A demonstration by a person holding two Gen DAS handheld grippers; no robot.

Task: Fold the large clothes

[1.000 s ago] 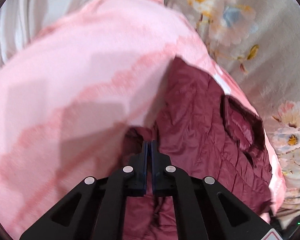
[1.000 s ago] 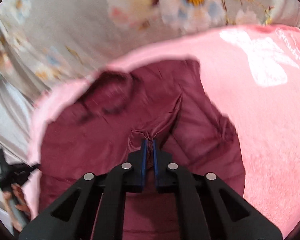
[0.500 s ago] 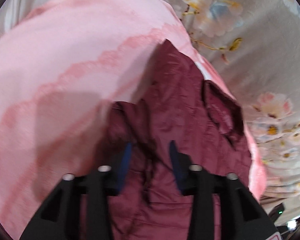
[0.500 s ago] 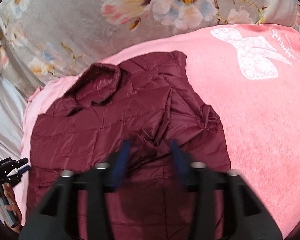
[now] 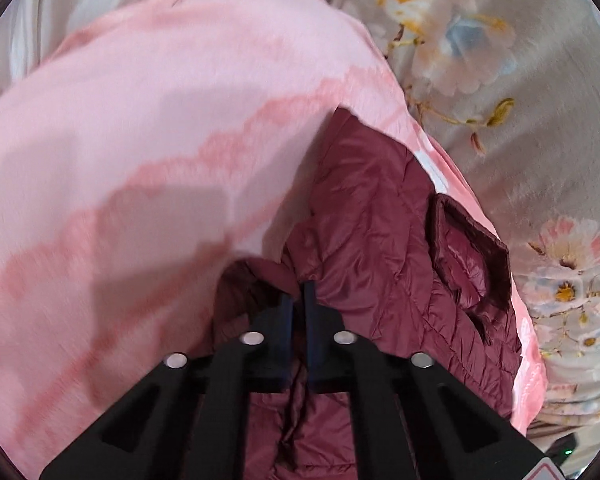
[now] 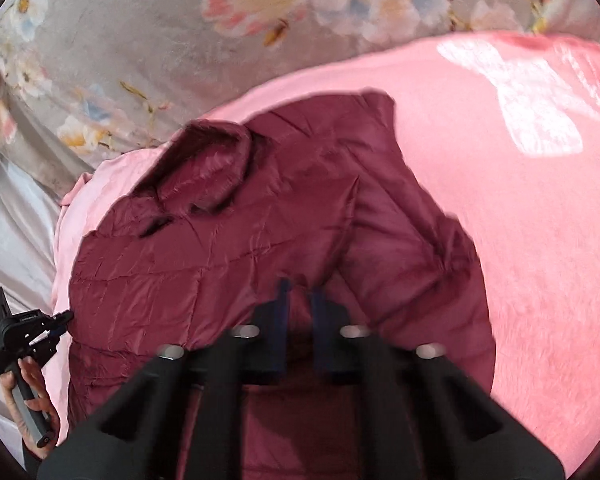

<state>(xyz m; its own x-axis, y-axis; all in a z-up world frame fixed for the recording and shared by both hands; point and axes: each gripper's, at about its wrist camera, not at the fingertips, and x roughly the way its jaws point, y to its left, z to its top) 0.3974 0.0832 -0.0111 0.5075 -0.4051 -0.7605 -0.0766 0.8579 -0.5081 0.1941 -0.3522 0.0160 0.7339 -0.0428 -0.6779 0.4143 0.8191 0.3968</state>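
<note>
A maroon quilted jacket (image 5: pixel 380 240) lies on a pink blanket (image 5: pixel 140 120), its collar (image 5: pixel 468 256) to the right. My left gripper (image 5: pixel 298 292) is closing its jaws on a bunched fold at the jacket's near edge, the pads pressing the fabric. In the right wrist view the jacket (image 6: pixel 220 248) spreads wide with the collar (image 6: pixel 208 148) at upper left. My right gripper (image 6: pixel 300 288) is closing its jaws on a raised ridge of jacket fabric. The left gripper (image 6: pixel 66 316), held by a hand (image 6: pixel 28 392), shows at the jacket's left edge.
The pink blanket (image 6: pixel 540 240) carries a white bow print (image 6: pixel 532 96). A grey floral bedsheet (image 5: pixel 520 100) lies beyond it, also in the right wrist view as the floral bedsheet (image 6: pixel 140 40). A pale satin sheet (image 6: pixel 12 220) lies at the left.
Both grippers were shut on fabric, opened half a second ago with the jacket lying flat, and have shut again on new folds. The left one shifted slightly.
</note>
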